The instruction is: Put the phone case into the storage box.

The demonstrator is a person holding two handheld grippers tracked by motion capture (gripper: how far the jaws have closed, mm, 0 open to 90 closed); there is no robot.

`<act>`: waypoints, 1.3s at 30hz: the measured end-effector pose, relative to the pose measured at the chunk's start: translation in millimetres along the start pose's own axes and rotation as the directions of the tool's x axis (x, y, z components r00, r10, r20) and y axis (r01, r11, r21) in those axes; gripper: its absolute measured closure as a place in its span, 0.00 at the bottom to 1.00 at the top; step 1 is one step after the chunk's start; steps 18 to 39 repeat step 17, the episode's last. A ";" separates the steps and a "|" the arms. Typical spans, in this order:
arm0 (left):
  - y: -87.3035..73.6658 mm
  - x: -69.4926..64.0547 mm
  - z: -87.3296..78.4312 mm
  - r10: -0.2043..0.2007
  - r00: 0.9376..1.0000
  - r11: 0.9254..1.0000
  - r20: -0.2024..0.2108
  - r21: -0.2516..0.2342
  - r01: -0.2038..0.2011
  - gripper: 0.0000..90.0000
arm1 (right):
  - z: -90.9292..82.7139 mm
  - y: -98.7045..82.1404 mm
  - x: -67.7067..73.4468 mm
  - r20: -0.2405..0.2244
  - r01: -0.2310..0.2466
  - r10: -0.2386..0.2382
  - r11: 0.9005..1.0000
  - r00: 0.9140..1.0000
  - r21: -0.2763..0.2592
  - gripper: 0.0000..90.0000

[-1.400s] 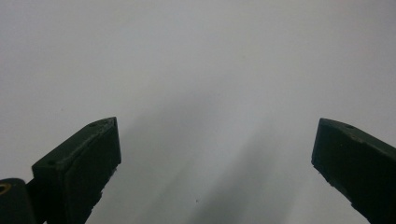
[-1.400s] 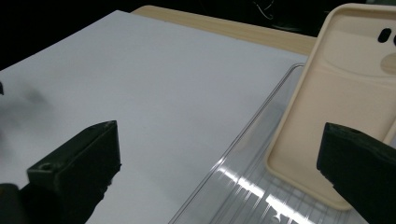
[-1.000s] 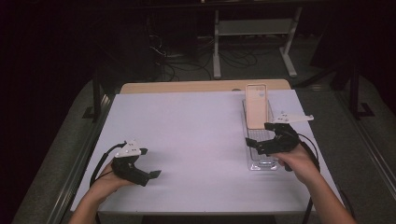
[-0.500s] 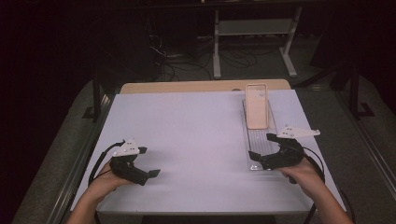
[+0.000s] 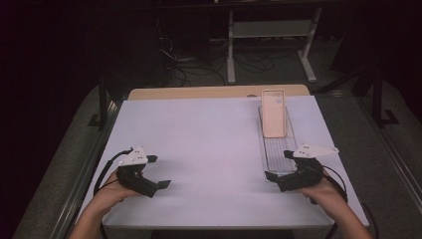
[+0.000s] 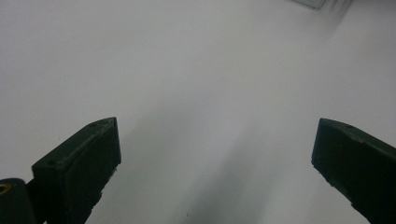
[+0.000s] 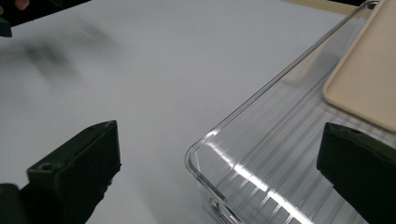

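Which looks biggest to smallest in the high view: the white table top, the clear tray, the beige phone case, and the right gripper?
1. White table top, by far the largest.
2. Clear tray, long and narrow.
3. Beige phone case and right gripper look about alike; the gripper sits nearer the camera, so I won't rank them.

The tabletop (image 5: 209, 144) is plain pale white, with a tan wooden strip along its far edge. The tray (image 7: 280, 154) is clear plastic with fine ribbed lines across its floor. The case (image 5: 273, 113) in it is peach-beige. Both grippers' jaws are black.
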State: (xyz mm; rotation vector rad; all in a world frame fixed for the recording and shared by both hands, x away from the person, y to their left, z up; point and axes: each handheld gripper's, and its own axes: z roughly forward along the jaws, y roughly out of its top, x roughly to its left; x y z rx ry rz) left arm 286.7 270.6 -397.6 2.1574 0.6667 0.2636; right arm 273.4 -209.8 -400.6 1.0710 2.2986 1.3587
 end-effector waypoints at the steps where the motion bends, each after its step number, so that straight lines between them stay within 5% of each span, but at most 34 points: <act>1: 0.3 0.5 -0.9 0.006 1.000 1.000 -0.001 0.000 -0.006 0.01 | 0.5 -0.5 -0.1 0.001 0.001 -0.001 1.000 1.000 0.003 0.00; 39: 0.3 0.5 -2.2 0.009 1.000 1.000 -0.001 -0.004 -0.009 0.01 | 1.6 -2.0 -0.1 -0.005 0.001 -0.001 1.000 1.000 0.008 0.00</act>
